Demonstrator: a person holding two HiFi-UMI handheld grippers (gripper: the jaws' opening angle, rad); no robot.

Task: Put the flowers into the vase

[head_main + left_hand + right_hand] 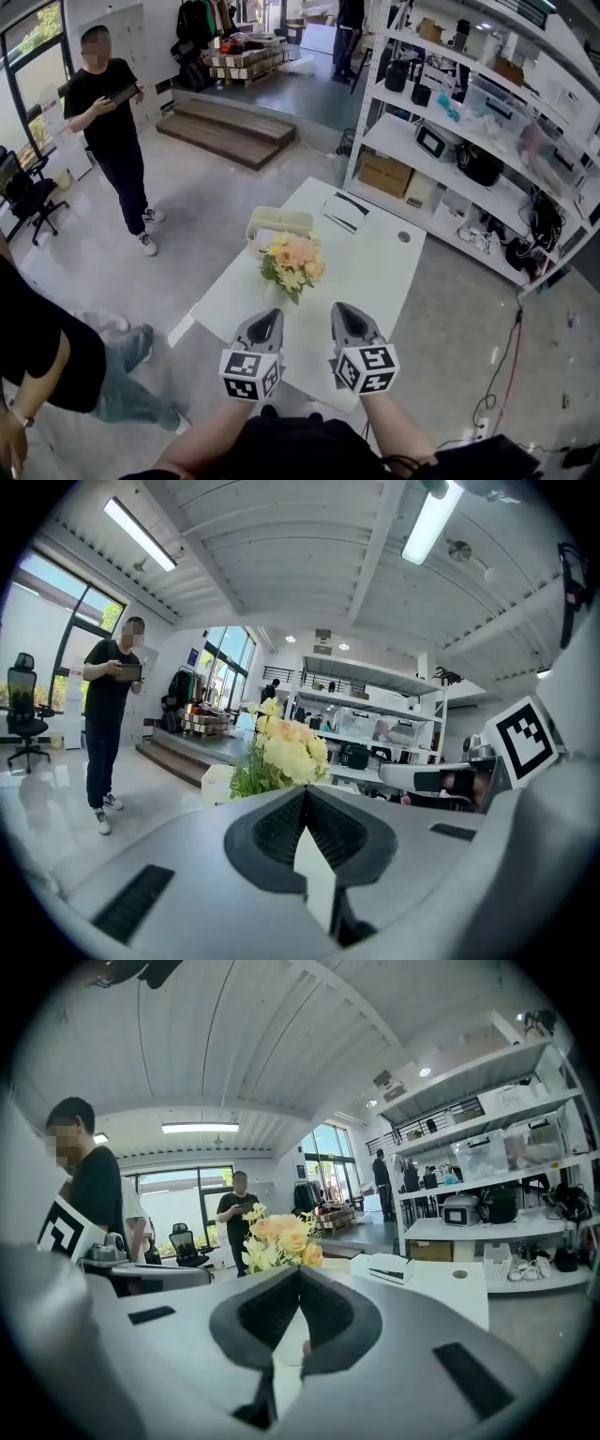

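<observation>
Flowers [292, 262] at middle of table [375, 272]; container [278, 223] just behind them, far side. Flat box [345, 212] far right on table. Shelving [450, 141] right of table. Person [111, 131] standing far left.

Bare tabletop [380, 277] lies right of the flowers [292, 261]; a tray [279, 216] stands just behind them.

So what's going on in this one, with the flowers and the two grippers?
A person holds the left gripper and the right gripper side by side at the near edge of the white table. Both are shut and empty. The flowers stand upright in the middle of the table, beyond both grippers, and neither touches them. Whether a vase holds them can't be made out.
</observation>
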